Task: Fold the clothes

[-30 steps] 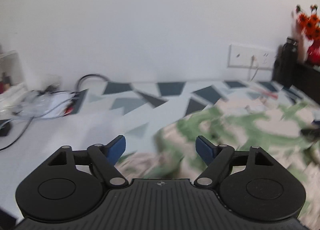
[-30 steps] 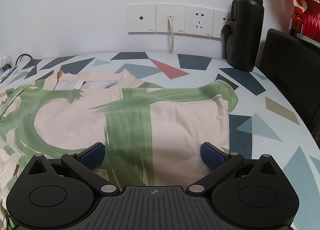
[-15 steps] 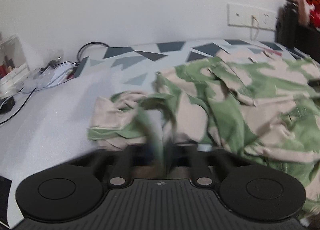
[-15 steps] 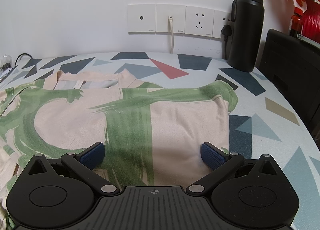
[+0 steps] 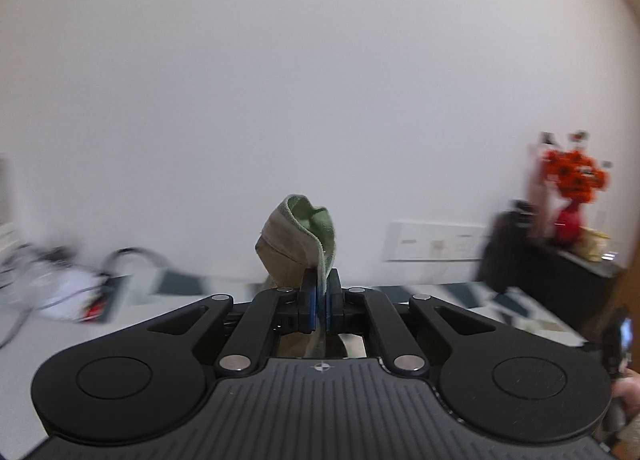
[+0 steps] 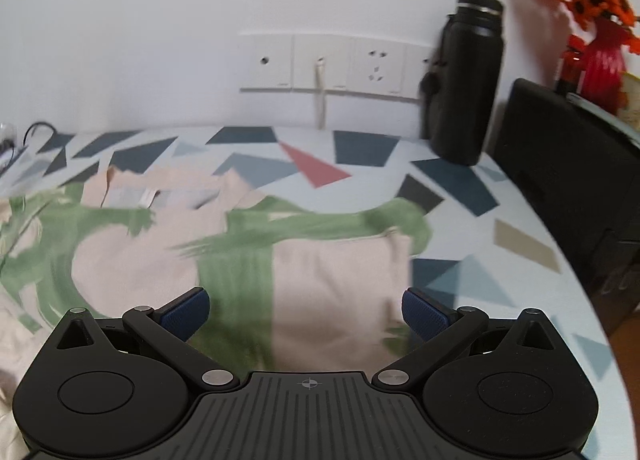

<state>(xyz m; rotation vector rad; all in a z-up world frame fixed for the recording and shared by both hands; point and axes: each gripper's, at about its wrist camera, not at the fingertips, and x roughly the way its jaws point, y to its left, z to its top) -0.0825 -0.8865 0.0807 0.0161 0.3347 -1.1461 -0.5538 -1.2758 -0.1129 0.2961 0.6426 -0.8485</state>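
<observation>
A beige shirt with green brush strokes [image 6: 304, 260] lies spread on the patterned table [image 6: 452, 184] in the right wrist view. My right gripper [image 6: 306, 310] hovers open just above its near part, blue pads on either side of the cloth. In the left wrist view my left gripper [image 5: 319, 302] is shut on a fold of the shirt [image 5: 302, 240], which sticks up above the blue pads against the white wall. The rest of the garment is hidden below that gripper.
A black bottle [image 6: 464, 80] stands at the back right by the wall sockets [image 6: 332, 62]. A black cabinet [image 6: 572, 164] with a red vase of orange flowers [image 6: 600, 56] borders the table's right side. Cables and clutter [image 5: 60, 288] lie at the far left.
My left gripper closed on a bunched edge of the shirt and lifted it up, tilting toward the wall. The right gripper shifted slightly and stays open; the shirt has begun to move.
</observation>
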